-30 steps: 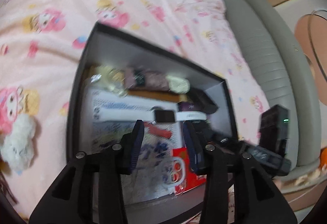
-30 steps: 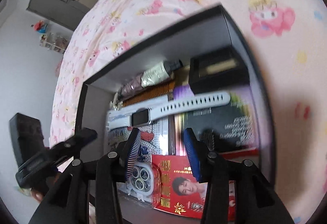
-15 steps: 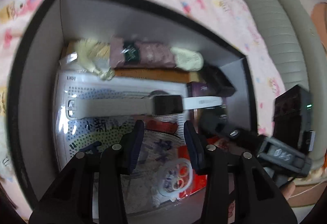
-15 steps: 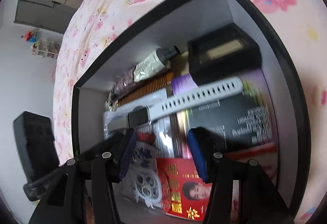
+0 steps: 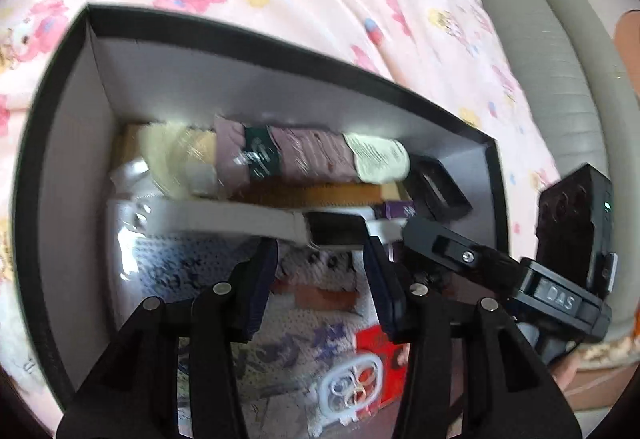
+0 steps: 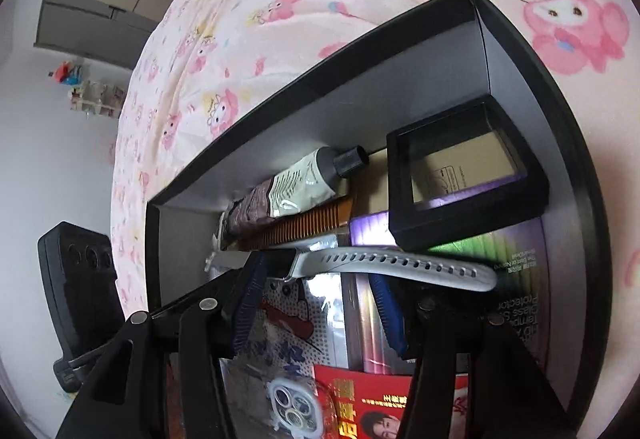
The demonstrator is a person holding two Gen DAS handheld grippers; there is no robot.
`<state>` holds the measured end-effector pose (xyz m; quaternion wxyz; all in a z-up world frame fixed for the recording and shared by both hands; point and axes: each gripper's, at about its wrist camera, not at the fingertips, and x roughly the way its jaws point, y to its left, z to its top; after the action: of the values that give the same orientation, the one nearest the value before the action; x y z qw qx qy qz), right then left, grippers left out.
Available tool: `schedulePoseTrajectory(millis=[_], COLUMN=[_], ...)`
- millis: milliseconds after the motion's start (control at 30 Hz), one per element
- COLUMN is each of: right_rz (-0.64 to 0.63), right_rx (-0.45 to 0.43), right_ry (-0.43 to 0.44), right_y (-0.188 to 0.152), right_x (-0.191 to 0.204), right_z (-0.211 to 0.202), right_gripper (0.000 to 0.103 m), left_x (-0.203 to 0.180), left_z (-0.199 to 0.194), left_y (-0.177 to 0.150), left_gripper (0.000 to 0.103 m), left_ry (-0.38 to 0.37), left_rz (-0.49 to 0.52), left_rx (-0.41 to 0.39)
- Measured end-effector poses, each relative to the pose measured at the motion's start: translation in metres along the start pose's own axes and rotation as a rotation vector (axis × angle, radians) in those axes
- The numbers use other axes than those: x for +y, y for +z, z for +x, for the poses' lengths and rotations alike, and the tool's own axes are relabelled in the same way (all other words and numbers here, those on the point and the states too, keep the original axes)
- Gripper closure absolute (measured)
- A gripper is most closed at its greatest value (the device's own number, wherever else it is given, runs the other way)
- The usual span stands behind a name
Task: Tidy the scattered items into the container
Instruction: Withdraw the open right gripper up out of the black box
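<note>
Your left gripper (image 5: 320, 259), jaws opening and pinching nothing, hangs over the black cardboard box (image 5: 280, 51); the white rubbery smartwatch (image 5: 256, 223) lies flat just at its 12 o'clock. Your right gripper (image 6: 316, 279) stands spread above the strap (image 6: 400, 267). A soft tube (image 6: 304, 183) lies behind, a square black case (image 6: 464, 175) at 1 o'clock

The dark pack (image 6: 516, 303) in the box reads, upside down, "Glass Screen Protector". The other gripper's body (image 5: 560, 299) carries the raised letters "DAS". Chinese characters on the red envelope (image 6: 360, 407) and the blue-printed bag (image 5: 304, 343) are too blurred to read.
</note>
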<state>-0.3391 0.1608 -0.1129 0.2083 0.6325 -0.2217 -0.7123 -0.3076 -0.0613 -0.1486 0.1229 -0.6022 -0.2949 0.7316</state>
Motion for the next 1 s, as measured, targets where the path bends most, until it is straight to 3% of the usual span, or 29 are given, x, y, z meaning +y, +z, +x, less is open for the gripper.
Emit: schedulePoseTrajectory(millis=[100, 267, 400, 433, 500, 733, 1000], right_rz=[-0.055, -0.075, -0.169, -0.208, -0.257, -0.125, -0.145], right_rx=[-0.023, -0.066, -0.063, -0.059, -0.053, 0.034, 0.010], right_ry=[-0.032, -0.047, -0.082, -0.098, -0.091, -0.042, -0.037], right_y=[-0.003, -0.009, -0.014, -0.032, -0.031, -0.011, -0.011], right_x=[0.005, 0.011, 0.023, 0.025, 0.027, 0.004, 0.010], right_z=[-0.009, -0.025, -0.028, -0.034, -0.032, -0.004, 0.000], right_gripper=[0.054, 0.054, 0.054, 0.054, 0.055, 0.056, 0.056], left_x=[0.002, 0.001, -0.002, 0.002, 0.004, 0.003, 0.003], left_z=[-0.003, -0.001, -0.003, -0.002, -0.004, -0.005, -0.002], left_y=[-0.003, -0.004, -0.005, -0.007, -0.010, -0.010, -0.005], left_gripper=[0.058, 0.058, 0.058, 0.058, 0.059, 0.061, 0.061], left_ry=[-0.021, 0.043, -0.011, -0.021, -0.005, 0.082, 0.030], left_rz=[-0.013, -0.003, 0.004, 0.000, -0.006, 0.000, 0.001], left_rx=[0.007, -0.006, 0.004, 0.003, -0.013, -0.049, -0.048])
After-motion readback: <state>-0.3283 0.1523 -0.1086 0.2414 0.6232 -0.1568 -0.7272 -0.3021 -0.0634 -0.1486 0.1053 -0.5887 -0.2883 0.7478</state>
